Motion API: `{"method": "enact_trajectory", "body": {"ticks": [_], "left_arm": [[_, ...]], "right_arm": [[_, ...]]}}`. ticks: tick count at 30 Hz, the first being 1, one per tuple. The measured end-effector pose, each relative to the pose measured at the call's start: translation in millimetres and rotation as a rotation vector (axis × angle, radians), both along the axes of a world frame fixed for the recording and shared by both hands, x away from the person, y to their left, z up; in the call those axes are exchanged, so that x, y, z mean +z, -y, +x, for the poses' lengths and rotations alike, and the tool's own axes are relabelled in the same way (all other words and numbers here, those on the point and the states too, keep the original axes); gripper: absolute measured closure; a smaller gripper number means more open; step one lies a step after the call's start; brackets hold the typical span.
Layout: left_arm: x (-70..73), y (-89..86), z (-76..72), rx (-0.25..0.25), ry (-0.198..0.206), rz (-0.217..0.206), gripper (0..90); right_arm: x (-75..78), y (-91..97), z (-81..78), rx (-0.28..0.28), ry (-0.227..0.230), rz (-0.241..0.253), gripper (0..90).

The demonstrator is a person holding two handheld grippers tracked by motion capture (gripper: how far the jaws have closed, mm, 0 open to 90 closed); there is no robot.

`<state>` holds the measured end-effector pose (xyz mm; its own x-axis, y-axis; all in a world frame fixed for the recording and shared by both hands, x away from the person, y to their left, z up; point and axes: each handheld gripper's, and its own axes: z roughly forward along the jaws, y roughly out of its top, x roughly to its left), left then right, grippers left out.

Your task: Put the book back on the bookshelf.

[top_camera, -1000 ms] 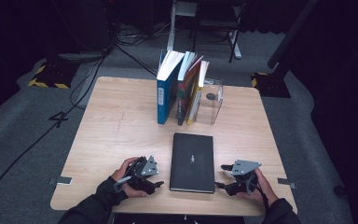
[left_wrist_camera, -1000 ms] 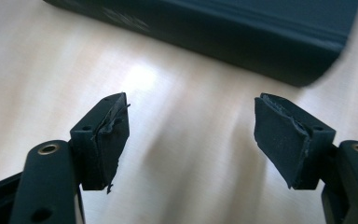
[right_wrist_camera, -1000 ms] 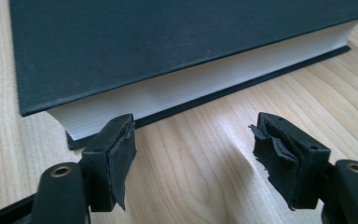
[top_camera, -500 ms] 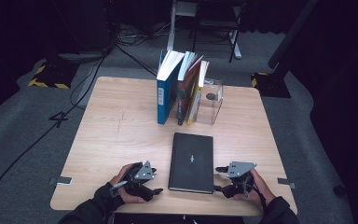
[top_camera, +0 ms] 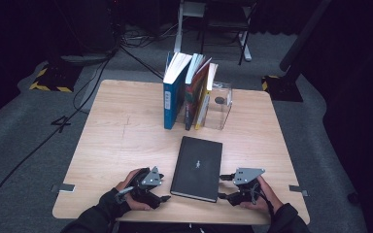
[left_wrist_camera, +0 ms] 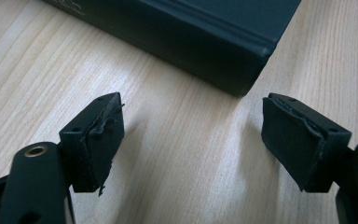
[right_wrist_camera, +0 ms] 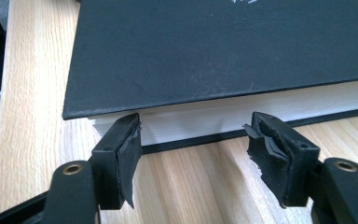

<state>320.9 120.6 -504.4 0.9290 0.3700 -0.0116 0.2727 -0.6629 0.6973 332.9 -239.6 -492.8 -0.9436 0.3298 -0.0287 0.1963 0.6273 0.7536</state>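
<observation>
A black hardcover book point(top_camera: 197, 167) lies flat on the near middle of the wooden table point(top_camera: 121, 145). My left gripper point(top_camera: 162, 191) rests by its near left corner. In the left gripper view the gripper point(left_wrist_camera: 191, 116) is open over bare wood, the book's spine corner point(left_wrist_camera: 177, 32) just beyond; its jaws have just been opening. My right gripper point(top_camera: 222, 187) points at the book's right side. In the right gripper view the gripper point(right_wrist_camera: 196, 128) is open, the tips at the white page edge of the book point(right_wrist_camera: 214, 46) without pressing it; its jaws have just been closing.
A row of upright books point(top_camera: 187, 90) leans at the far middle of the table, against a clear box point(top_camera: 219, 109) with a small dark thing on it. Cables and a chair base lie on the floor behind. Bare wood stretches to the left.
The right gripper has edged a little leftward to the book's side. The left hand has stayed about where it was.
</observation>
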Motion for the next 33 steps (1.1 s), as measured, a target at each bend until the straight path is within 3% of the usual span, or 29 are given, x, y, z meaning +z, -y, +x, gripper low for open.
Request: {"method": "enact_trajectory", "body": {"ticks": [13, 23, 26, 27, 28, 33], "left_arm": [[-0.1, 0.3, 0.4, -0.003, -0.001, -0.002, 21.6], [2.8, 0.3, 0.1, 0.023, -0.015, 0.014, 18.9], [13.4, -2.2, -3.6, 0.030, 0.047, -0.024, 19.6], [13.4, -2.2, -3.6, 0.030, 0.047, -0.024, 19.7], [20.0, -2.0, -4.4, 0.026, 0.063, -0.052, 19.7], [29.8, 7.9, -7.8, 0.008, 0.102, -0.076, 19.8]], "right_arm": [[6.4, -11.8, -4.1, -0.028, 0.021, 0.033, 35.6], [13.7, -20.8, -6.6, -0.068, 0.038, 0.073, 35.1], [15.5, -24.0, -7.4, -0.078, 0.047, 0.076, 35.1], [15.5, -24.0, -7.4, -0.078, 0.047, 0.076, 35.1], [17.1, -27.6, -8.0, -0.087, 0.056, 0.076, 35.1], [20.5, -33.6, -8.5, -0.105, 0.065, 0.088, 35.1]]}}
